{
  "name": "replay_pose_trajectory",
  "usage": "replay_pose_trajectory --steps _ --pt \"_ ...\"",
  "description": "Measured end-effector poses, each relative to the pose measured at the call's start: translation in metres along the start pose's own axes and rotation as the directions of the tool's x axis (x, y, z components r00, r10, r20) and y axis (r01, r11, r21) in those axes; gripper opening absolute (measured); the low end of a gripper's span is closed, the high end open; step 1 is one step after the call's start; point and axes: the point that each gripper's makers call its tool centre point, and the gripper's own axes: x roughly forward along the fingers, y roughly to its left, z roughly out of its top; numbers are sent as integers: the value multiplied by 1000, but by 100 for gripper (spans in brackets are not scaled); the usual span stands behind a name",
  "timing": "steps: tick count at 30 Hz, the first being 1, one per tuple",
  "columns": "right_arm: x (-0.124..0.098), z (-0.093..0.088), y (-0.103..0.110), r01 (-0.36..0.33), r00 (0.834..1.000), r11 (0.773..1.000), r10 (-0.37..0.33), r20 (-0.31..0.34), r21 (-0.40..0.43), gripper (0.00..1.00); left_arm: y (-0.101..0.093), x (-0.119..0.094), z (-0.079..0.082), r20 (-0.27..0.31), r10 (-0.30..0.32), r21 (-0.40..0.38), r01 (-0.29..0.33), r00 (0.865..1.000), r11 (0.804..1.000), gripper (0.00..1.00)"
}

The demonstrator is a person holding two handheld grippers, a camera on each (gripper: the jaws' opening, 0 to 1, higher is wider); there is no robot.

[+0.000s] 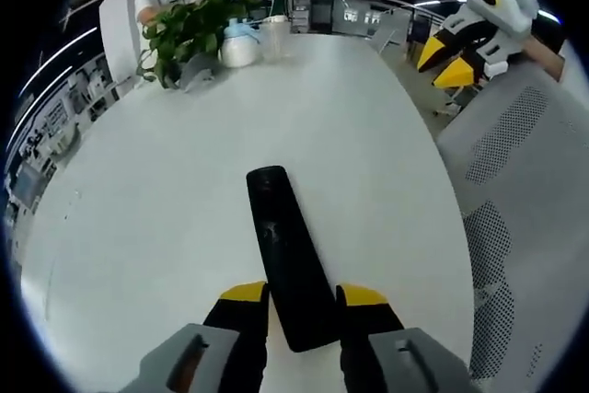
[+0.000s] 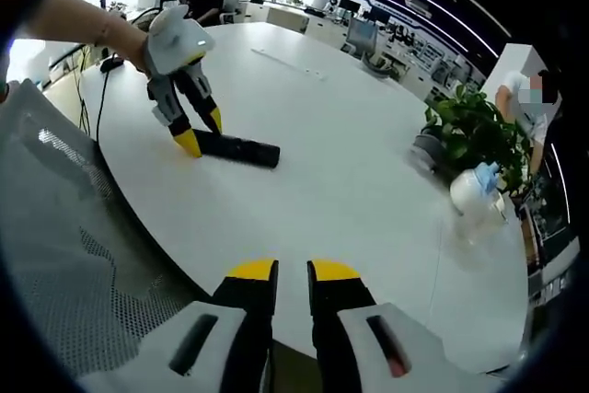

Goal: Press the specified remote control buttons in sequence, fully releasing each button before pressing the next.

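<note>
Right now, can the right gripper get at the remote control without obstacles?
Probably yes: bare white table lies between the right gripper and the remote control; only the left gripper straddles its near end.

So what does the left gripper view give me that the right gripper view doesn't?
Left gripper view: a close look down the black remote, with the left gripper closed on its near end, and the right gripper raised over the mesh chair.
Right gripper view: a side look at the left gripper on the remote, the person's arm and distant monitors.
Both: white table, remote, plant and chair.
</note>
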Motion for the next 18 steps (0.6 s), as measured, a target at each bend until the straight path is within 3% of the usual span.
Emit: replay_pose_trajectory --steps 6,11,18 --pt "0 0 0 2 1000 1000 -2 -1 1 12 0 0 0 -10 22 -35 -22 1000 999 29" --pt "0 -1 -1 4 1000 1000 -4 0 7 12 -18 0 6 31 -39 -172 43 999 984 51" --pt "1 -1 1 -3 1000 1000 3 -7 -6 12 -29 10 12 9 22 -157 -21 1000 987 71"
